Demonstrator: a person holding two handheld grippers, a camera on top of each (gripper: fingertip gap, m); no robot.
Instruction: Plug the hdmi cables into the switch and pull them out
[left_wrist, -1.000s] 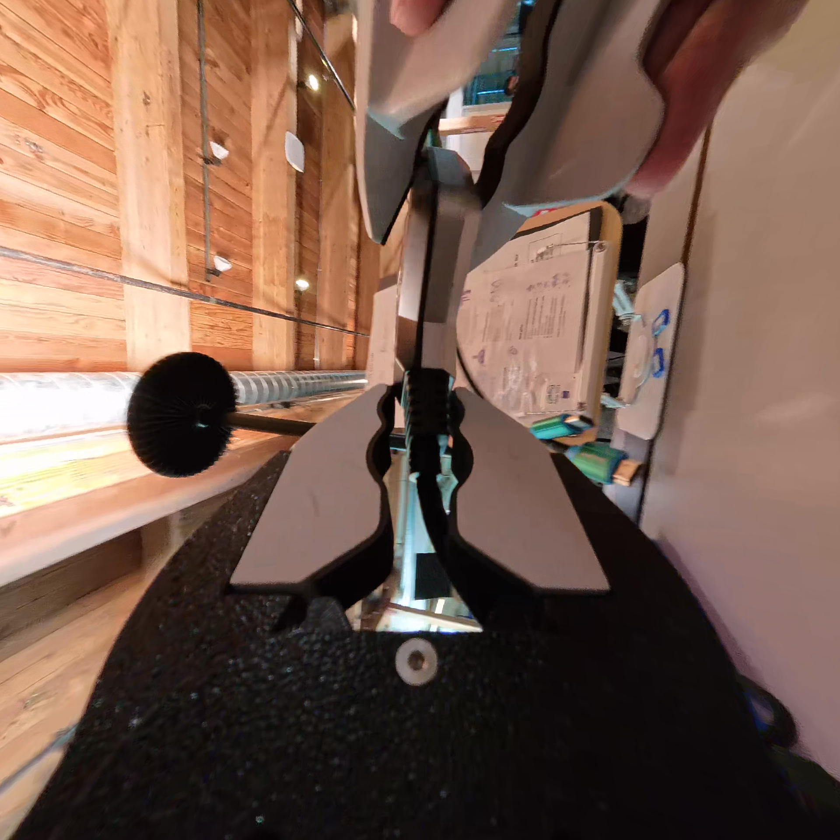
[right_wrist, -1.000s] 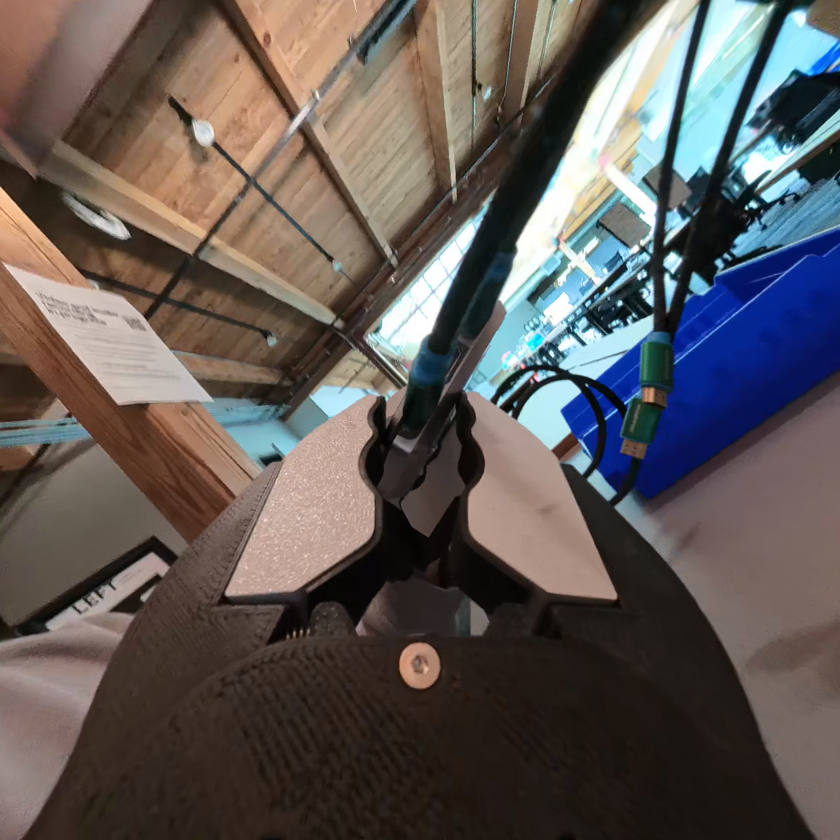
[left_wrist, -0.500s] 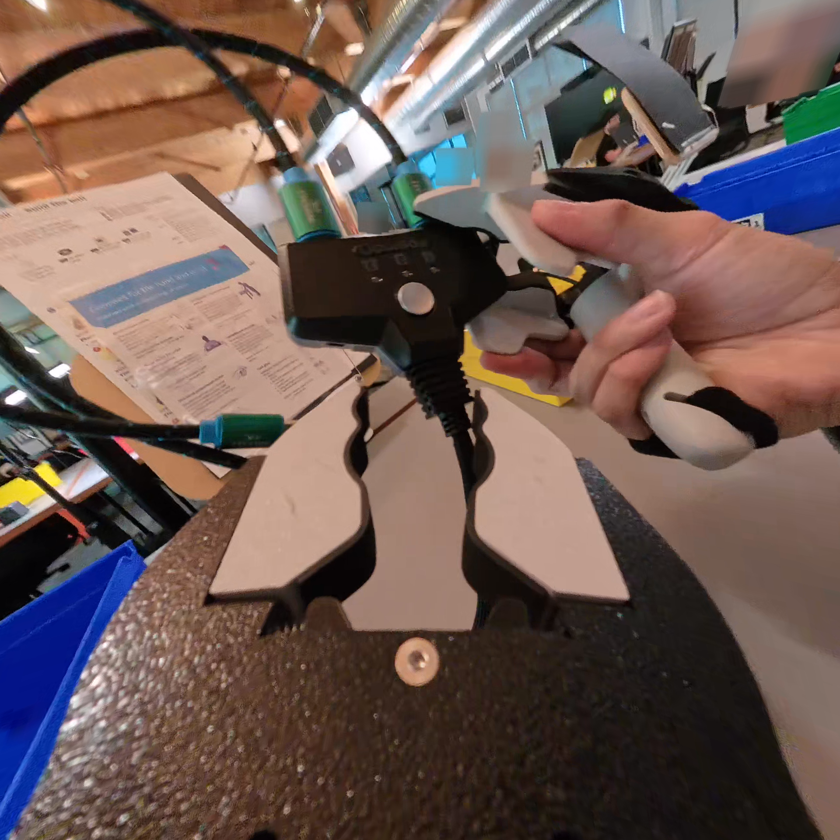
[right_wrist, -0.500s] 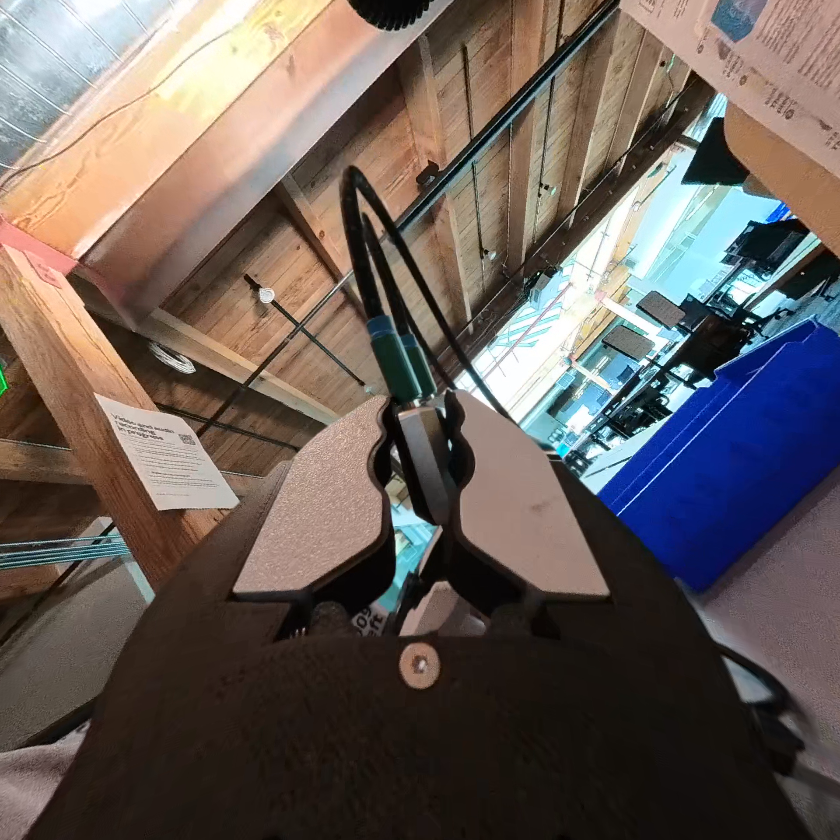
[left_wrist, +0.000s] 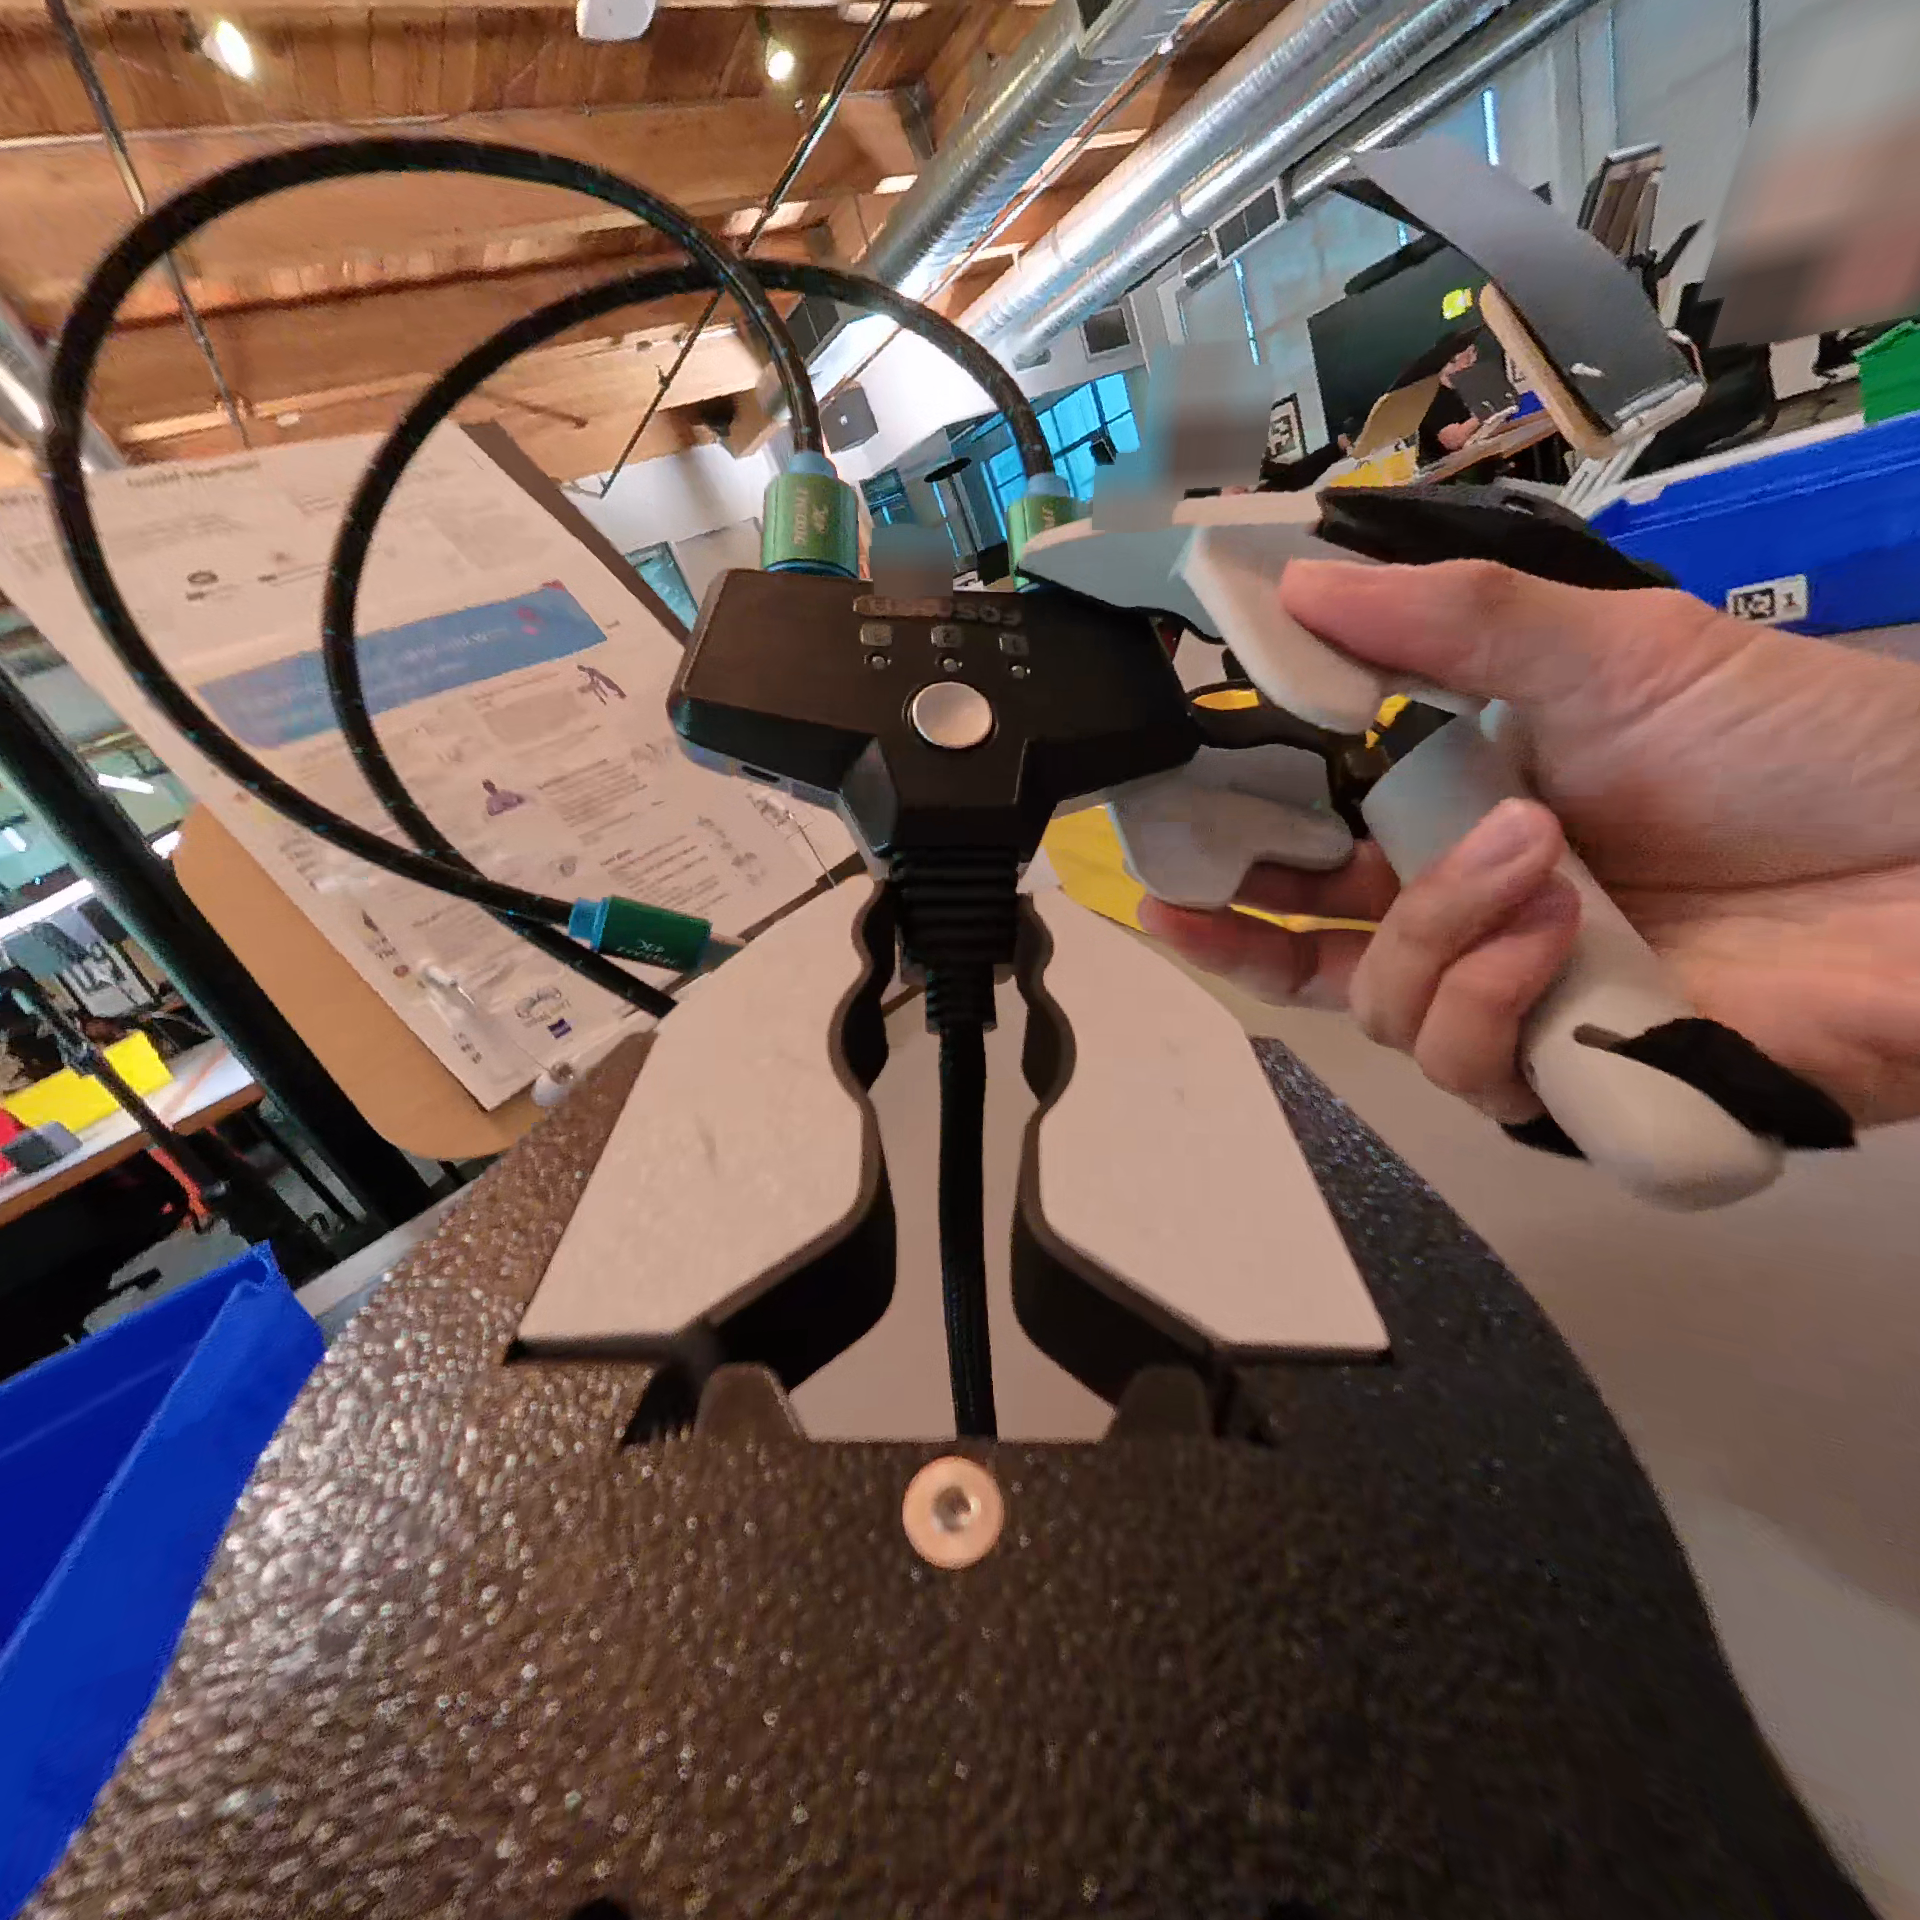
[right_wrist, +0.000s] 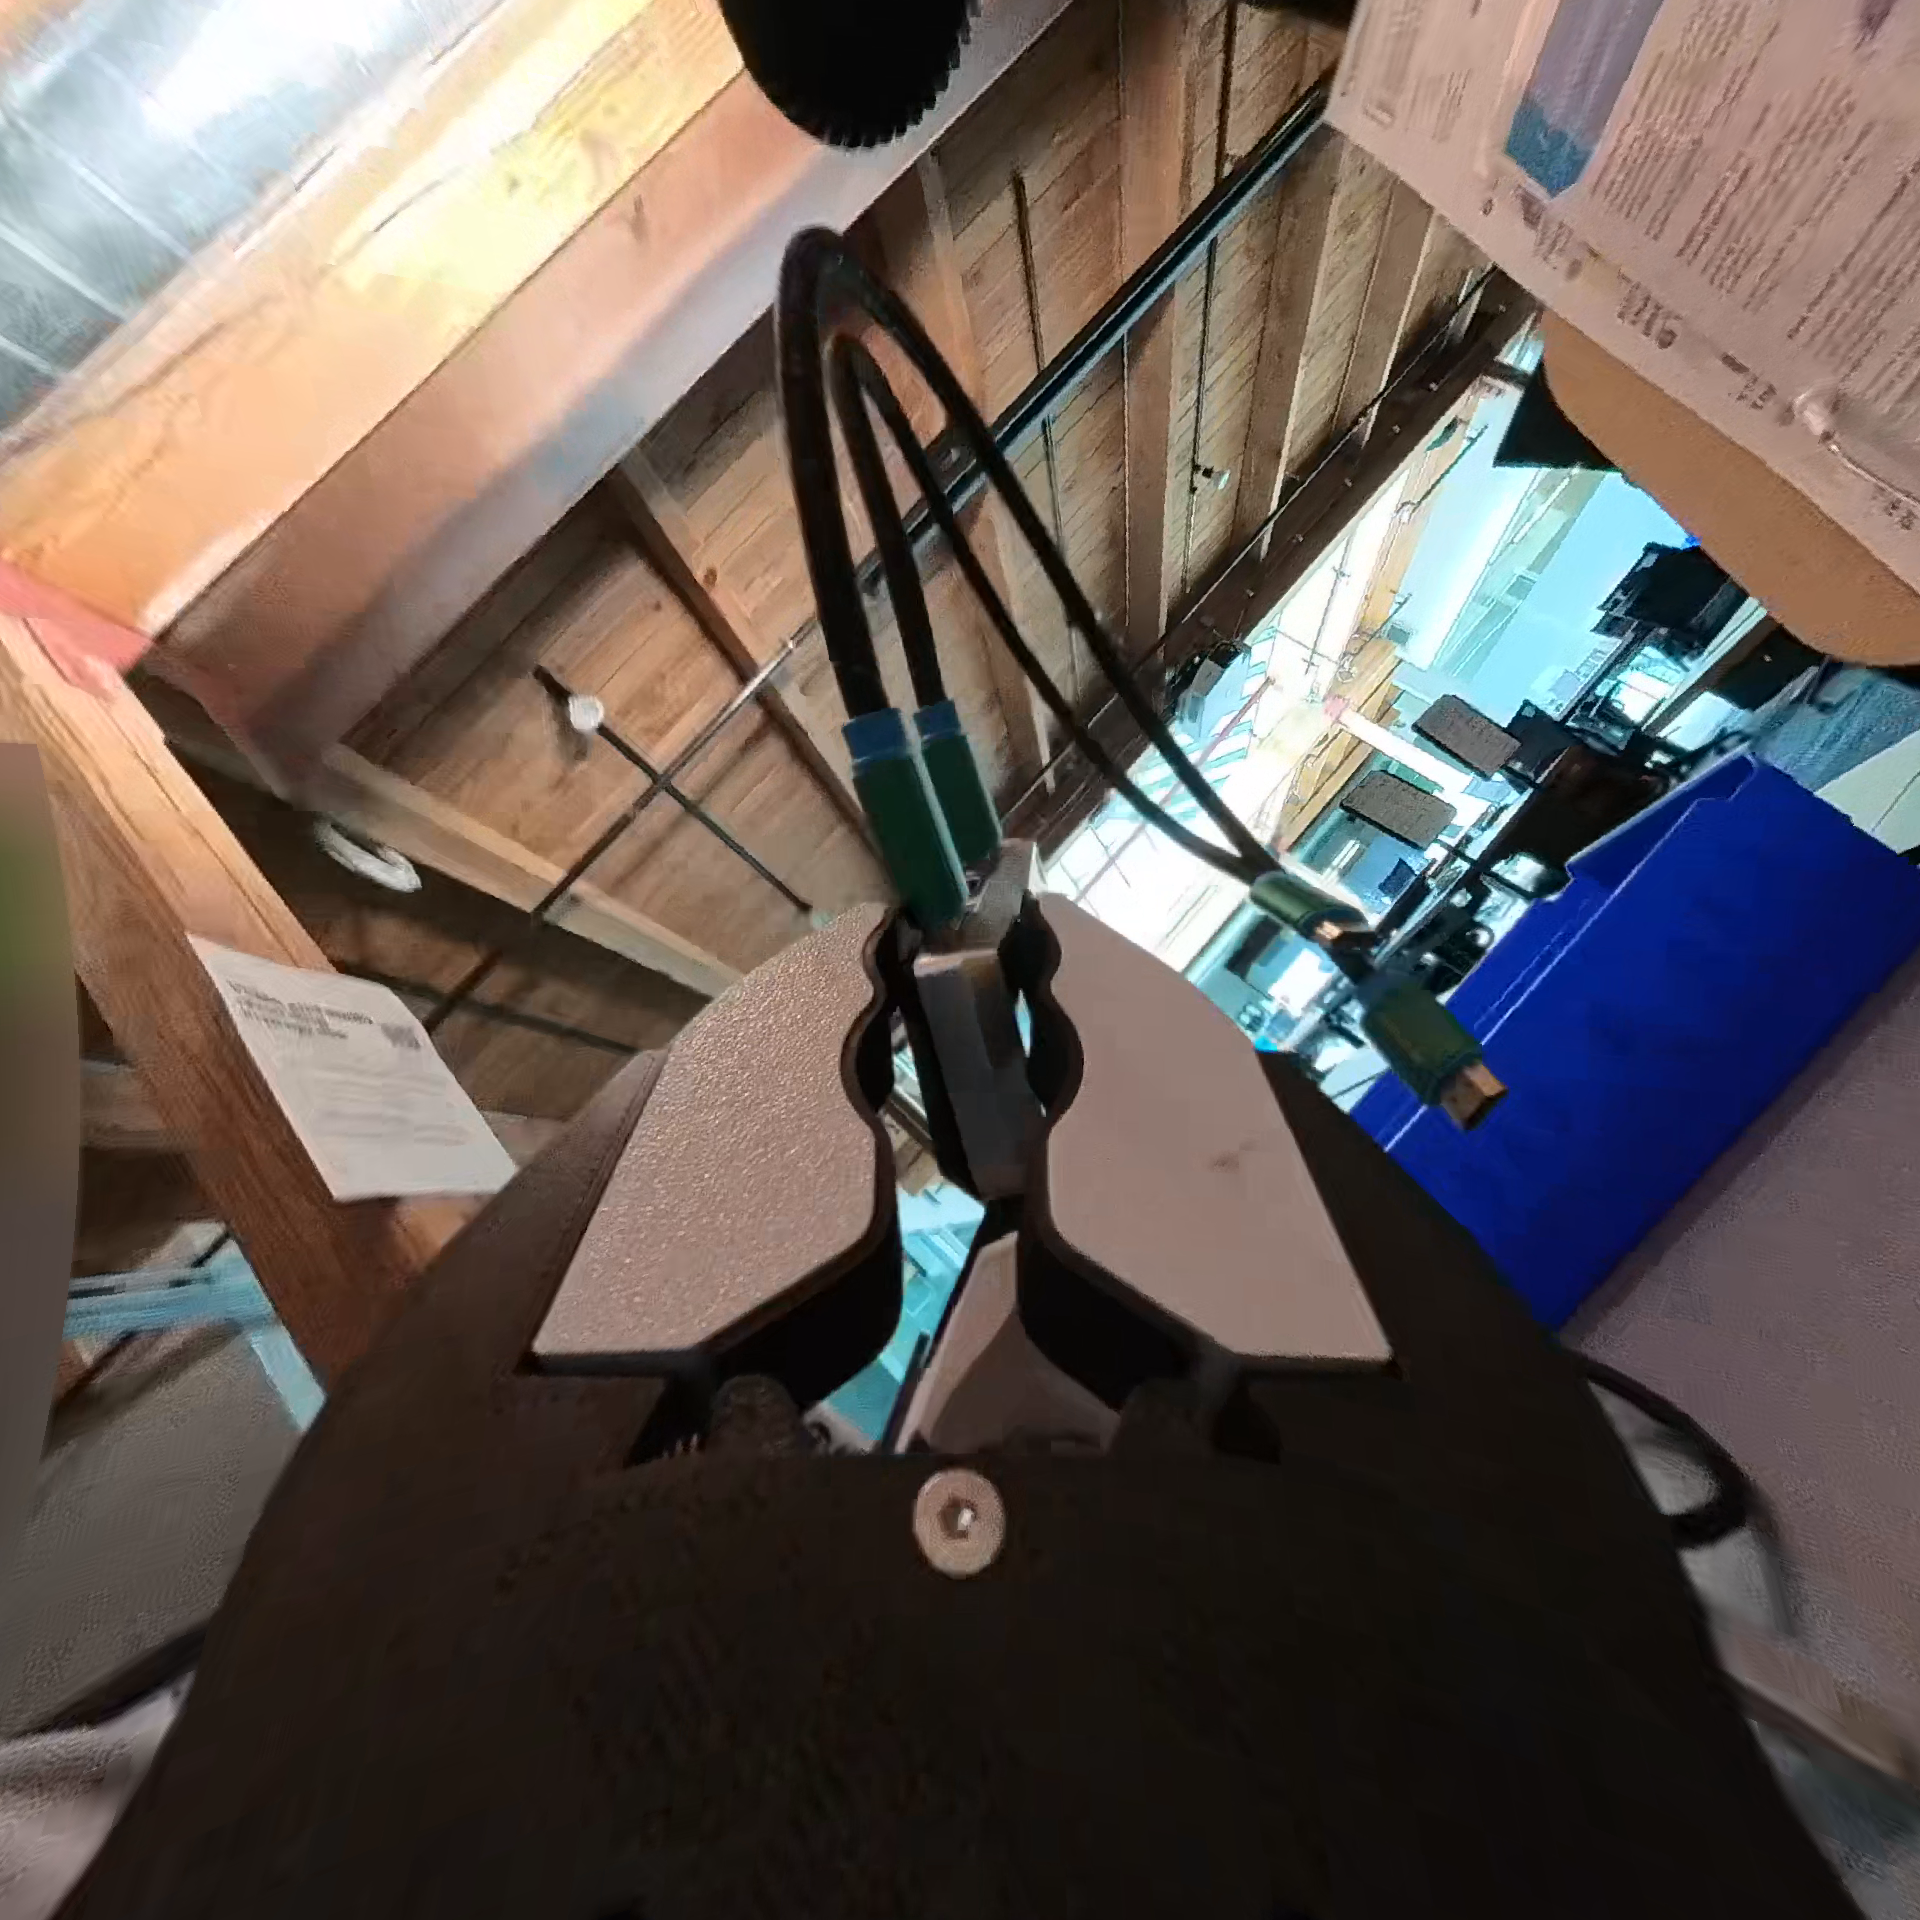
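The black HDMI switch (left_wrist: 935, 707) is held in the air. Two green HDMI plugs (left_wrist: 810, 525) (left_wrist: 1044, 514) sit in its top ports, and their black cables loop overhead. A free green plug (left_wrist: 644, 930) hangs at the left. My left gripper (left_wrist: 956, 956) is shut on the ribbed collar of the switch's own cable (left_wrist: 961, 1195). My right gripper (left_wrist: 1101, 696), held by a hand (left_wrist: 1662, 790), clamps the switch's right end. In the right wrist view my right gripper (right_wrist: 961, 935) is shut on the switch (right_wrist: 966, 1049), seen edge-on, with both plugs (right_wrist: 914, 831) above it. Free plugs (right_wrist: 1423, 1039) dangle to the right.
A clipboard with printed sheets (left_wrist: 447, 727) stands behind the cables on the left. Blue bins (left_wrist: 114, 1507) (right_wrist: 1662, 1039) sit at the table's edges. The grey tabletop (left_wrist: 1714, 1403) lies on the right. A wooden post with a paper notice (right_wrist: 353, 1081) is on the left.
The left view swung from sideways to upright. Half a second ago the left jaws stood wide around the cable, and now they have narrowed onto the collar. The right gripper kept hold of the switch.
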